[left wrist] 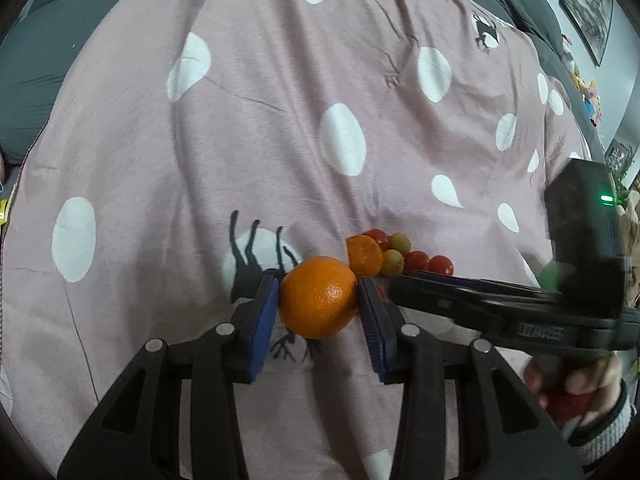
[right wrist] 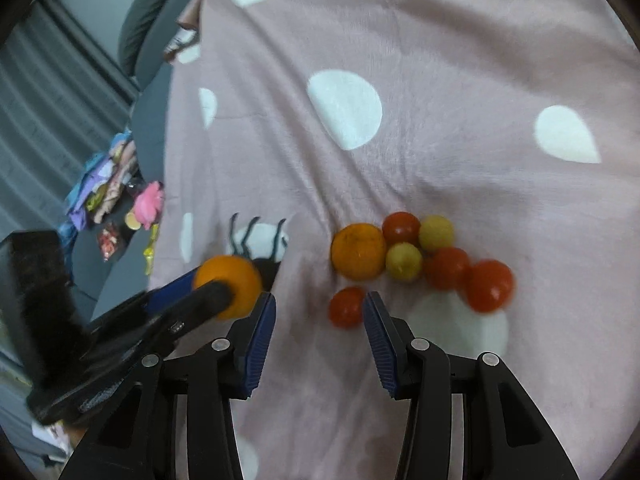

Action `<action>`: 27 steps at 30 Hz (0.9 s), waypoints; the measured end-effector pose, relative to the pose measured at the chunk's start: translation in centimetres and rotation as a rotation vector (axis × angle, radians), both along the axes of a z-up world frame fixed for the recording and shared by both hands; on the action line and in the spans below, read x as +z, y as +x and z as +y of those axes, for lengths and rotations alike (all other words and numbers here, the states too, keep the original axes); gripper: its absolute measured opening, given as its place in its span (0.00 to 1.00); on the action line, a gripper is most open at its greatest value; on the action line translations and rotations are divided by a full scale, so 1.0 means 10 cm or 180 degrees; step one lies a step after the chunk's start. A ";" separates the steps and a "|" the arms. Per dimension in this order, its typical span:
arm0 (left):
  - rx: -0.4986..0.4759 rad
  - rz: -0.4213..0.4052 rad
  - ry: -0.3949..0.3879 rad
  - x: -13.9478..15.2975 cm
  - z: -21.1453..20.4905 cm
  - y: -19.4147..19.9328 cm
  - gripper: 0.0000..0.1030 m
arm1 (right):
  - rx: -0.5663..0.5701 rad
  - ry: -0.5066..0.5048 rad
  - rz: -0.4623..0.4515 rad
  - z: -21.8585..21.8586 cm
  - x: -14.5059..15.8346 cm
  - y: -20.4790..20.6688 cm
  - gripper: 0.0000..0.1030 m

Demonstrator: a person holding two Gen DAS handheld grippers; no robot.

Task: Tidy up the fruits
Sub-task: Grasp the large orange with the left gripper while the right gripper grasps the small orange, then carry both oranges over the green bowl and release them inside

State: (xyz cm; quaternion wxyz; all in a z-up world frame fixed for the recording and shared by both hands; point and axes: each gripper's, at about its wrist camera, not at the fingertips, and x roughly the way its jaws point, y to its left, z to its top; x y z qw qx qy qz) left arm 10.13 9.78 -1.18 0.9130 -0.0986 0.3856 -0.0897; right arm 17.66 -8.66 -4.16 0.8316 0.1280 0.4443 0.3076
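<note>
My left gripper [left wrist: 318, 300] is shut on an orange [left wrist: 318, 296], its blue pads pressing both sides, held just above a pink spotted blanket [left wrist: 280, 140]. In the right wrist view the same orange [right wrist: 240, 276] shows at the left in that gripper. A second orange [right wrist: 358, 251] lies on the blanket with several red tomatoes [right wrist: 490, 285] and two yellow-green ones [right wrist: 404, 261] packed beside it. My right gripper [right wrist: 318, 312] stands open low over the blanket. A lone red tomato [right wrist: 346, 307] lies just ahead of its right fingertip, untouched. The fruit cluster [left wrist: 394, 254] lies just beyond both grippers.
The blanket [right wrist: 400, 80] covers a grey sofa or bed [left wrist: 24, 92]. Toys and wrappers [right wrist: 120, 200] lie off the blanket's left edge. Framed pictures [left wrist: 588, 12] hang on the far wall. A person's hand and sleeve [left wrist: 580, 384] hold the right gripper's handle.
</note>
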 end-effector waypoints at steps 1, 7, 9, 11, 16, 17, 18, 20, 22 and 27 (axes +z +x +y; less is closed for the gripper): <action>0.0006 0.0004 -0.0013 0.00 0.03 -0.01 0.39 | -0.0011 -0.0067 0.0000 0.04 -0.03 0.04 0.47; 0.0002 0.0053 -0.0061 -0.07 0.10 0.02 0.39 | -0.0209 -0.0419 -0.0027 0.22 -0.16 0.22 0.47; -0.0001 0.0060 -0.0062 -0.08 0.11 0.02 0.39 | -0.0235 -0.0499 -0.0045 0.28 -0.18 0.27 0.47; 0.0002 0.0066 -0.0067 -0.08 0.11 0.02 0.39 | -0.0238 -0.0568 -0.0048 0.32 -0.19 0.33 0.46; 0.0000 0.0090 -0.0015 -0.06 0.09 -0.01 0.39 | -0.0280 -0.0566 -0.0018 0.28 -0.16 0.29 0.40; -0.0008 0.0090 0.0000 -0.05 0.07 -0.02 0.39 | -0.0298 -0.0545 -0.0015 0.26 -0.14 0.28 0.40; -0.0017 0.0091 0.0014 -0.03 0.05 -0.03 0.39 | -0.0302 -0.0500 -0.0020 0.24 -0.09 0.23 0.40; -0.0036 0.0086 0.0040 0.01 0.01 -0.08 0.39 | -0.0301 -0.0440 -0.0061 0.17 0.01 0.11 0.40; -0.0044 0.0098 0.0069 0.04 -0.04 -0.11 0.39 | -0.0304 -0.0383 -0.0080 0.06 0.10 -0.04 0.40; -0.0111 0.0085 0.0084 0.13 -0.17 -0.23 0.39 | -0.0316 -0.0278 -0.0118 -0.19 0.23 -0.39 0.40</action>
